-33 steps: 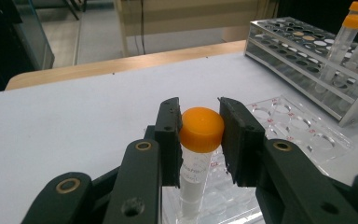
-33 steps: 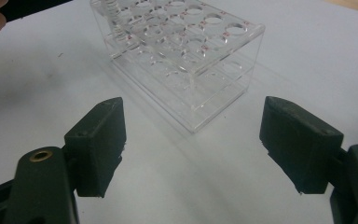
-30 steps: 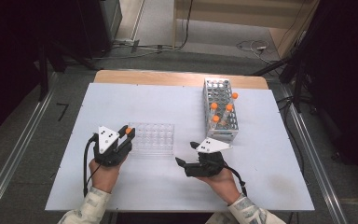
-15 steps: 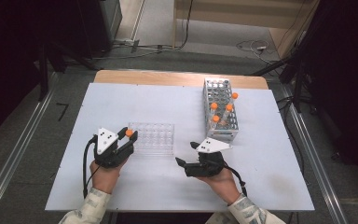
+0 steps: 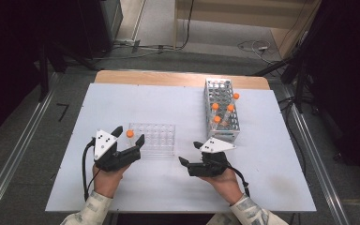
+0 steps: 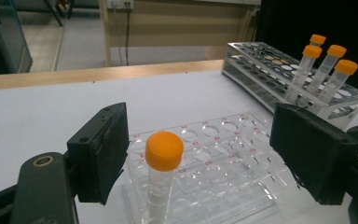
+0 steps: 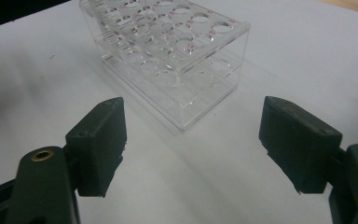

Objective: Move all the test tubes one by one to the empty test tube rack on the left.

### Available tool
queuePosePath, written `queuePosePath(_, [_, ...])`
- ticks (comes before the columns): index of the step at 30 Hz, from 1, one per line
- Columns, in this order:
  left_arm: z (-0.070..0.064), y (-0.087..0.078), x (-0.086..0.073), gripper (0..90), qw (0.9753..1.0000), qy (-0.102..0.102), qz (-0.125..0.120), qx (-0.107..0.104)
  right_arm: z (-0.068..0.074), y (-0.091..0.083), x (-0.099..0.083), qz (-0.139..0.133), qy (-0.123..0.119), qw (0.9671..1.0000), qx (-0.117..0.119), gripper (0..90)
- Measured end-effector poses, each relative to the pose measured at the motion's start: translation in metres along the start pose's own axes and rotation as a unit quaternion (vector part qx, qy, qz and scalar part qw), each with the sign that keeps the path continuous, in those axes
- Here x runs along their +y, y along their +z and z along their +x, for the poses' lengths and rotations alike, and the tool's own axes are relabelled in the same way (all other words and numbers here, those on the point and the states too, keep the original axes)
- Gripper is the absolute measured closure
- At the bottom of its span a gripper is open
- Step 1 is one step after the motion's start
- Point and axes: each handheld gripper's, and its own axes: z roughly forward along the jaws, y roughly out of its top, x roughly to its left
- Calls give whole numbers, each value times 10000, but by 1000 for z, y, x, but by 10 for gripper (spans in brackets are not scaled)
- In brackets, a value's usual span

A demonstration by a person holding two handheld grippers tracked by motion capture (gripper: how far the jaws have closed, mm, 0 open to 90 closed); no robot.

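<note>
The left gripper (image 5: 129, 136) is held at the near left corner of the clear rack (image 5: 154, 138), with its jaws spread wide apart. An orange-capped tube (image 5: 130, 134) is seen standing upright in a hole at that corner, between the two jaws. In the left gripper view the tube (image 6: 162, 177) is apart from both pads: a gap is visible on the left side and a much wider one on the right. Its lower end is probably seated in the clear rack (image 6: 223, 172), though the clear plastic makes this hard to judge.

The right gripper (image 5: 190, 152) is held low over the white table (image 5: 168, 101), near the right end of the clear rack and apart from it. Its jaws are also wide open, and nothing is held between them; in the right gripper view the clear rack (image 7: 177, 56) lies ahead of them.

The metal rack (image 5: 221, 110) stands well to the right, with four orange-capped tubes in it.
</note>
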Motion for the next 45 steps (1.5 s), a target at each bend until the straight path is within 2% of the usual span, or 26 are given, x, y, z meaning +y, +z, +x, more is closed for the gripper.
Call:
queuePosePath(7, [-1,-1,0,204,10000,30,15,-24,-6,-5,-1,-25,48,9999,-100,219])
queuePosePath(13, [3,-4,1,195,10000,-26,-37,-5,-12,-9,-2,-48,97,9998,-194,222])
queuePosePath(25, [3,-3,1,183,10000,-63,-22,-11,-33,-28,-3,-221,191,9980,-553,237])
queuePosePath(29, [4,-4,1,183,10000,-63,-43,14,-40,-34,-2,-308,206,9969,-691,243])
queuePosePath(34, [5,-5,1,183,9999,-100,-65,34,-49,-37,-1,-353,342,9944,-933,261])
queuePosePath(38, [4,-3,1,160,10000,-87,-15,40,-58,-35,0,-392,495,9920,-1095,267])
queuePosePath(45, [3,-2,0,141,9999,-48,16,106,-68,-27,2,-359,607,9892,-1283,290])
